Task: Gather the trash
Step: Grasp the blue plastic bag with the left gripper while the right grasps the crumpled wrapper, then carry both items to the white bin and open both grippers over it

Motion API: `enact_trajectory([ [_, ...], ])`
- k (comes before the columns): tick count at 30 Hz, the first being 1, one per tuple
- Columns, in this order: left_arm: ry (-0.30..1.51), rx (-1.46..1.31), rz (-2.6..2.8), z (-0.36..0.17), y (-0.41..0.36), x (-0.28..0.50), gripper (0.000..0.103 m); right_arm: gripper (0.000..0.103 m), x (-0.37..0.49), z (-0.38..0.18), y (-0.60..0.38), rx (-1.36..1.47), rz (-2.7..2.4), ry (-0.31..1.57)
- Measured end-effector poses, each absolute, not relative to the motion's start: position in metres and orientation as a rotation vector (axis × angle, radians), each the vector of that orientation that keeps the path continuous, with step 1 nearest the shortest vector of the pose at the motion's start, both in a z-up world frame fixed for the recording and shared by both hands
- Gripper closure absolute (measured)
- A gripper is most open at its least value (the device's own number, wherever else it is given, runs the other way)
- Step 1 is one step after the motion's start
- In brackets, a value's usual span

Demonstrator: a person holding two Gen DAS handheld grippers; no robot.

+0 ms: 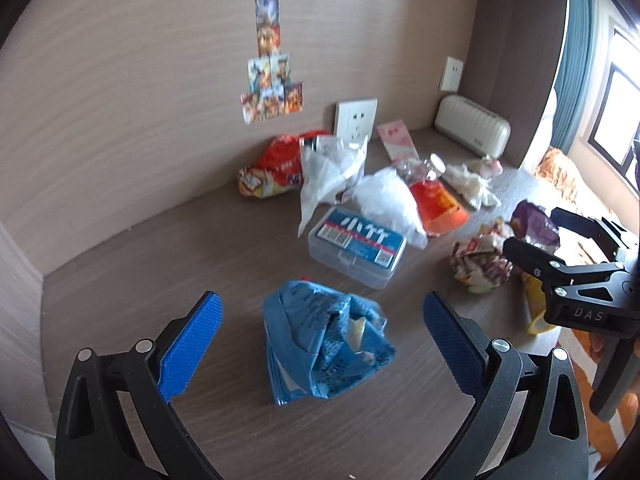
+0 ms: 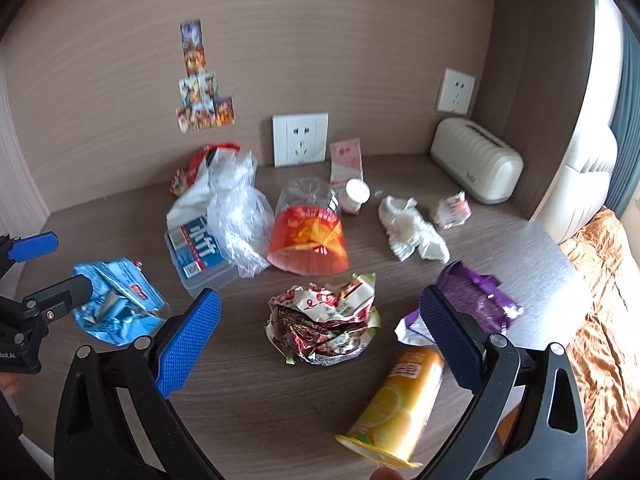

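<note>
A crumpled blue plastic wrapper (image 1: 326, 340) is lying on the brown wooden desk (image 1: 140, 280), with a clear lidded plastic box (image 1: 356, 250) sitting just beyond it at one o'clock. A crumpled red-and-white snack packet (image 2: 324, 322) is resting well to the wrapper's three o'clock, a yellow cardboard chip tube (image 2: 394, 404) lying nearer at the packet's five o'clock.

The left tool (image 1: 322, 346) hangs with both blue pads spread wide apart, gripping nothing. The right tool (image 2: 320, 344) is just as wide open, to the left tool's right.
</note>
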State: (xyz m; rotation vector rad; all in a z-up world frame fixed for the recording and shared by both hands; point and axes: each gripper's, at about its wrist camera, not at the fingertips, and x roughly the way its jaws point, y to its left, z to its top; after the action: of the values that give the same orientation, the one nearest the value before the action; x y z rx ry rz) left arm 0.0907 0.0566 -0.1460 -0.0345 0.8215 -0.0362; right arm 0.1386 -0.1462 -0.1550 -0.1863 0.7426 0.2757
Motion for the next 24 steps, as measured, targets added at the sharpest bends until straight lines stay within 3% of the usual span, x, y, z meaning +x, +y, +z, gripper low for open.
enact_trajectory([
  [8, 0.916, -0.014, -0.059, -0.189, 0.057, 0.107, 0.005, 0.003, 0.171, -0.187, -0.141, -0.224, 0.232, 0.851],
  [9, 0.926, -0.012, -0.057, -0.193, 0.058, 0.107, 0.009, 0.003, 0.173, -0.190, -0.140, -0.226, 0.233, 0.862],
  [10, 0.933, -0.015, -0.064, -0.197, 0.058, 0.108, 0.022, 0.003, 0.176, -0.193, -0.139, -0.223, 0.241, 0.875],
  [12, 0.927, -0.022, -0.071, -0.200, 0.059, 0.109, 0.022, 0.003, 0.178, -0.199, -0.137, -0.235, 0.242, 0.892],
  [13, 0.927, -0.020, -0.071, -0.200, 0.059, 0.109, 0.023, 0.005, 0.178, -0.202, -0.135, -0.249, 0.251, 0.895],
  [14, 0.924, -0.016, -0.072, -0.200, 0.059, 0.110, 0.023, 0.020, 0.178, -0.204, -0.133, -0.265, 0.257, 0.896],
  [15, 0.920, -0.012, -0.068, -0.199, 0.059, 0.110, 0.024, 0.029, 0.178, -0.206, -0.130, -0.278, 0.274, 0.906],
  [17, 0.915, -0.017, -0.067, -0.196, 0.060, 0.109, 0.025, 0.039, 0.174, -0.206, -0.125, -0.287, 0.297, 0.898],
  [24, 0.849, 0.009, -0.055, -0.163, 0.061, 0.095, 0.026, 0.040, 0.152, -0.162, -0.121, -0.243, 0.358, 0.773],
])
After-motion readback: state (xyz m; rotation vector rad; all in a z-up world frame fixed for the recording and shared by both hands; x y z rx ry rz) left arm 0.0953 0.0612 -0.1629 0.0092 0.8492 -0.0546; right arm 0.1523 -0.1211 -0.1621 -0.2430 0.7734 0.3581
